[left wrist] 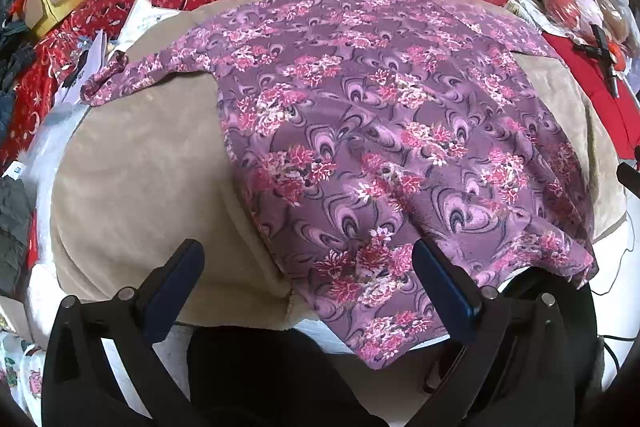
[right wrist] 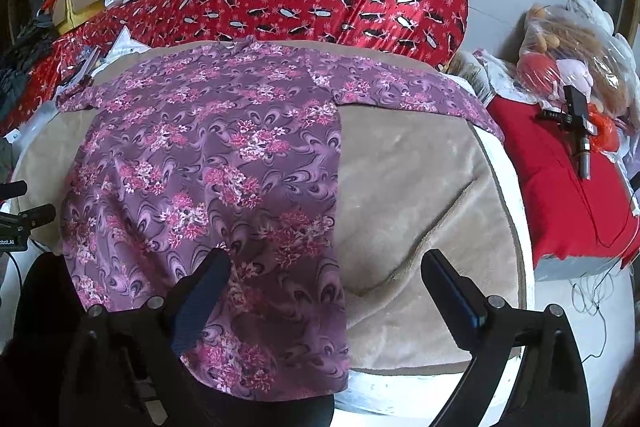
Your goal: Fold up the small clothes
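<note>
On the beige blanket (right wrist: pixel 420 179) the floral top (right wrist: pixel 208 155) lies spread flat, hem overhanging the near edge, both left gripper (left wrist: pixel 308 267) and right gripper (right wrist: pixel 326 279) wide open and empty; a one-layer pinch risks dragging it off.

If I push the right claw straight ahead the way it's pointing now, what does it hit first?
Most likely the right edge of the purple floral shirt, with the beige blanket under and beside it. The right claw stands open, straddling that hem edge. Depth is unclear, so which it meets first is uncertain.

Left gripper (left wrist: pixel 308 259), right gripper (right wrist: pixel 326 269) agape
</note>
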